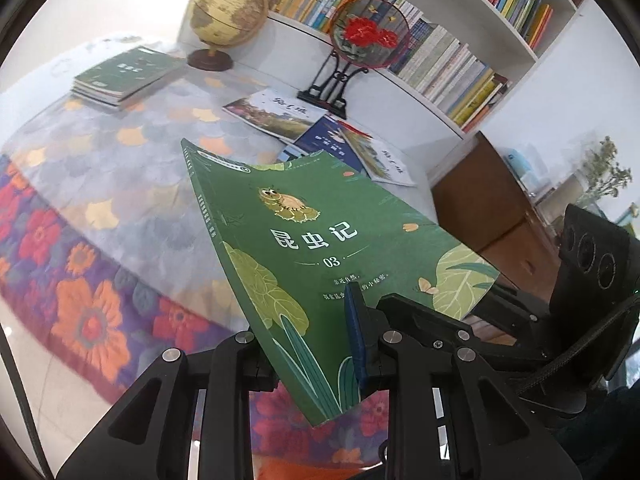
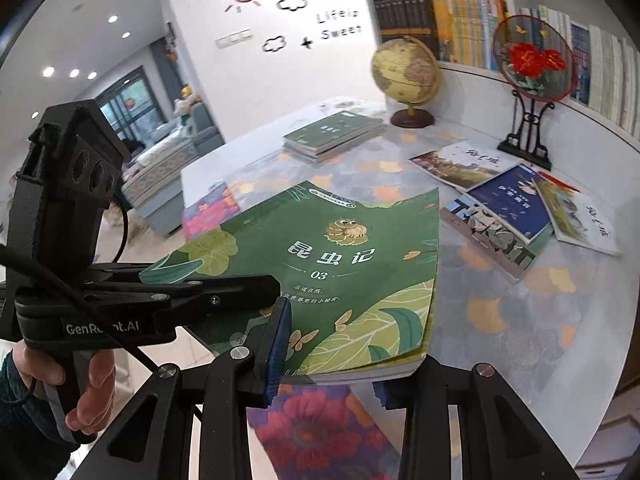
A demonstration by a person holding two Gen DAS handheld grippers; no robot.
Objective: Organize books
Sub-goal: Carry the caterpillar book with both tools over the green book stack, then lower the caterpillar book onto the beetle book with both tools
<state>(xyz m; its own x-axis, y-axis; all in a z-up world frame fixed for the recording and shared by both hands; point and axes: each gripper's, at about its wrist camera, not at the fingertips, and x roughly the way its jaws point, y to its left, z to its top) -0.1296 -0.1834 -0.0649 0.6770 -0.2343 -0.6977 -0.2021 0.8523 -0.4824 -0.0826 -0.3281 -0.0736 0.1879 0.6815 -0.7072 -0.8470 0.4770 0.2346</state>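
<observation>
A green book marked 03 hangs tilted above the table's near edge, carried by both grippers. In the left wrist view my left gripper is shut on the book's lower edge, one blue pad lying on the cover. My right gripper is shut on the near corner by the spine, with one pad on top and the other finger beneath. The left gripper also shows clamping the book's left edge, a hand on its handle. A stack of matching green books lies at the table's far side.
Several other books lie spread by the white bookshelf. A globe and a round fan ornament stand at the back. The table has a floral cloth. A wooden cabinet stands at right.
</observation>
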